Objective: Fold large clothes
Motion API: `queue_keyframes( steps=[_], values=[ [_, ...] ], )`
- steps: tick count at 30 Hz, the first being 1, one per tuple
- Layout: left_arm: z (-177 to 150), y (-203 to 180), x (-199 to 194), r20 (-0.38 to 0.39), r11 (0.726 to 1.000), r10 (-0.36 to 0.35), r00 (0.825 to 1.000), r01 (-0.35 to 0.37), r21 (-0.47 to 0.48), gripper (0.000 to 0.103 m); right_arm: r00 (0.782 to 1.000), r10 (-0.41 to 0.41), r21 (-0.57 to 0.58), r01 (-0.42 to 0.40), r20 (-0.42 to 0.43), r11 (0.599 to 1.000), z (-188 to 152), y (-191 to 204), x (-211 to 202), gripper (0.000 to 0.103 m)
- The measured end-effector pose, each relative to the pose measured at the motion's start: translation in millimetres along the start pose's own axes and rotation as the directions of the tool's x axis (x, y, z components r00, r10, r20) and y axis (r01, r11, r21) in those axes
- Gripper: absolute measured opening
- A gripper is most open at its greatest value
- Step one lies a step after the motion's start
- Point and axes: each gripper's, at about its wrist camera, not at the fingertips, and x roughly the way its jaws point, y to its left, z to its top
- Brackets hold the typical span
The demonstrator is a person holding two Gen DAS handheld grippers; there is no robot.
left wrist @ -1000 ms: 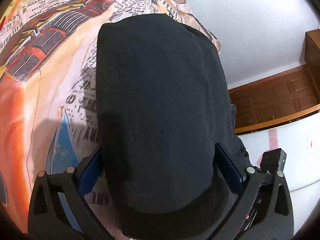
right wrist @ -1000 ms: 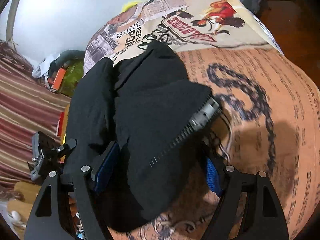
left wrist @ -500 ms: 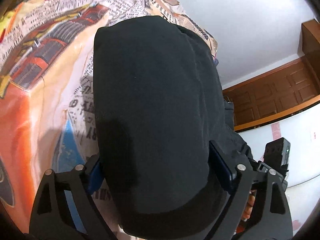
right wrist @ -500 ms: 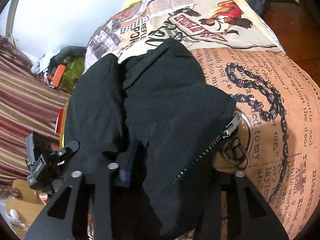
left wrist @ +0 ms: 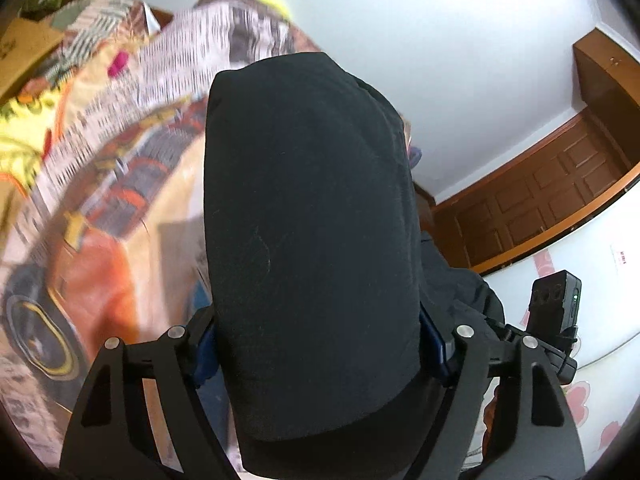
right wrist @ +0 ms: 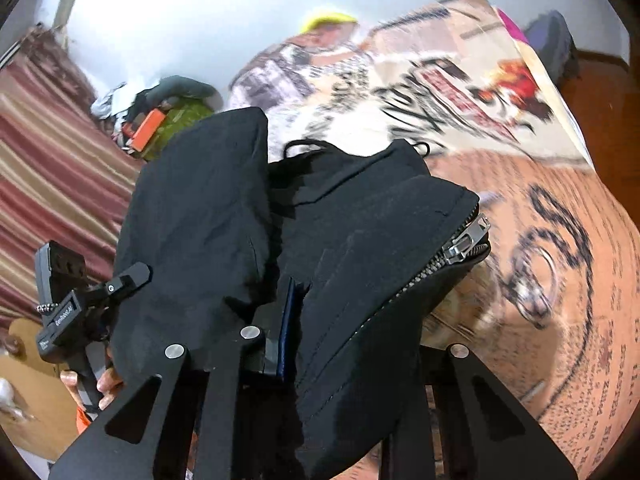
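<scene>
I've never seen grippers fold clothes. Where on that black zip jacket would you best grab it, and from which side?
Take the black jacket by a bunched fold beside the zipper, coming from above the bedspread. There the cloth stacks thick, so the right gripper, closing on it, probably won't slip.

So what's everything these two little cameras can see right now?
jacket: one, black, bunched between both grippers, above the bed
zipper: one, silver, on the jacket's right edge
bedspread: one, newsprint and orange print, under the jacket
curtain: one, red-striped, at left in the right view
door: one, brown wood, at right in the left view
wall: white, behind the bed
left gripper: black, jaws closing around a thick fold of jacket
right gripper: black, jaws closing on jacket cloth
hand: one, beneath the left gripper
</scene>
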Motion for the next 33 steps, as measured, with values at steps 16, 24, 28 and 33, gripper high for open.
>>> queue_keyframes(
  steps=[16,24,28,33],
  values=[
    [118.8,96.0,-48.3,0.178,1.0,0.009,0.984,-0.008,-0.006,0.077,0.998,0.052,-0.132,-0.047,0.036,0.99,73.9,88.1,89.7,0.019],
    [163.2,200.4,9.7,0.088,0.989,0.107,0.99,-0.097,-0.111,0.077,0.995,0.003,-0.107,-0.013,-0.096,0.994,86.3,96.7,214.9,0.019],
    [160.2,264.6,53.2,-0.038,0.956,0.219,0.975,-0.222,-0.191,0.078,0.976,-0.081,-0.149,0.051,-0.201,0.988,72.3,98.3,277.4,0.019],
    [147.2,282.1,47.2,-0.009,0.967,0.17,0.985,-0.168,-0.191,0.081,0.978,-0.088,-0.177,0.054,-0.19,0.983,59.4,98.2,283.6,0.023]
  ],
)
